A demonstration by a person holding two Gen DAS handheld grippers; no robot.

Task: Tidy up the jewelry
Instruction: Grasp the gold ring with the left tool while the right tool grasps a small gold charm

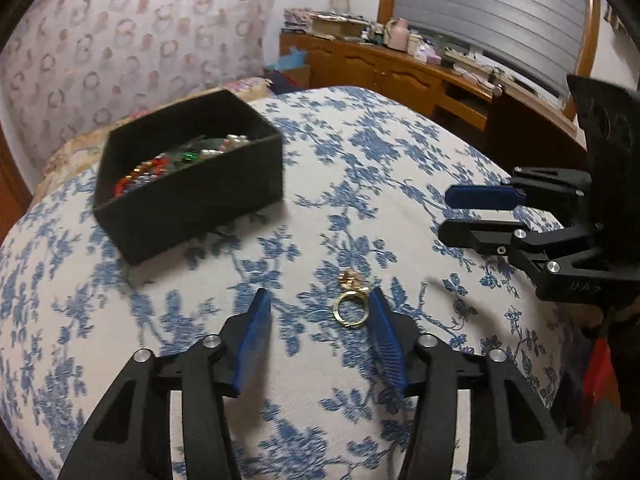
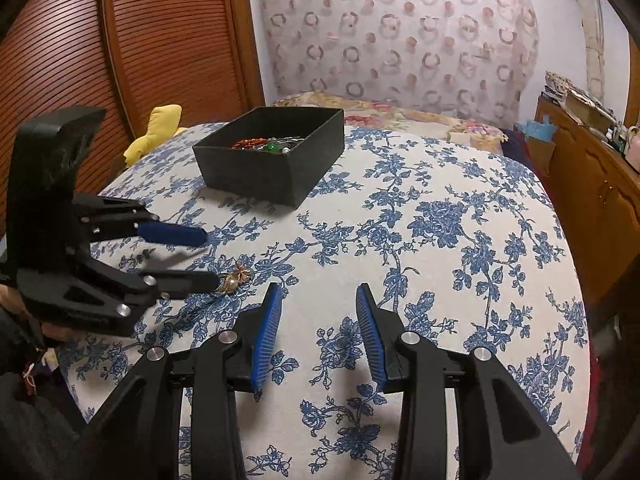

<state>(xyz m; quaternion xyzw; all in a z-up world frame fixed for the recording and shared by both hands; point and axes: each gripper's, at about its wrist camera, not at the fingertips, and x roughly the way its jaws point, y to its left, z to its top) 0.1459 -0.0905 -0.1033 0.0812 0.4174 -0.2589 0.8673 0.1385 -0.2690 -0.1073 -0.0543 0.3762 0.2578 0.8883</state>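
Just both grippers' fingers spread, left gripper point(image 1: 318, 312) straddling gold ring point(image 1: 349, 307), black box point(image 1: 188, 184) beyond.

box point(image 1: 188, 196): on the bed point(image 1: 380, 184), far side, jewelry point(image 1: 180, 160) inside
ring point(image 1: 351, 304): on the bed, nearer than the box, between the left tool's point(image 1: 320, 320) fingers
right tool point(image 2: 316, 320): right of the ring, above the bed

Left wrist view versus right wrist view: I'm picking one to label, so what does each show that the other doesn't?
Only the left wrist view shows the gold ring as an open band, and the shuttered window. Only the right wrist view shows the ring's pearl top, the louvred wooden door and a yellow cloth. Both show the black jewelry box on the floral bedspread, with the left gripper and right gripper jaws open.
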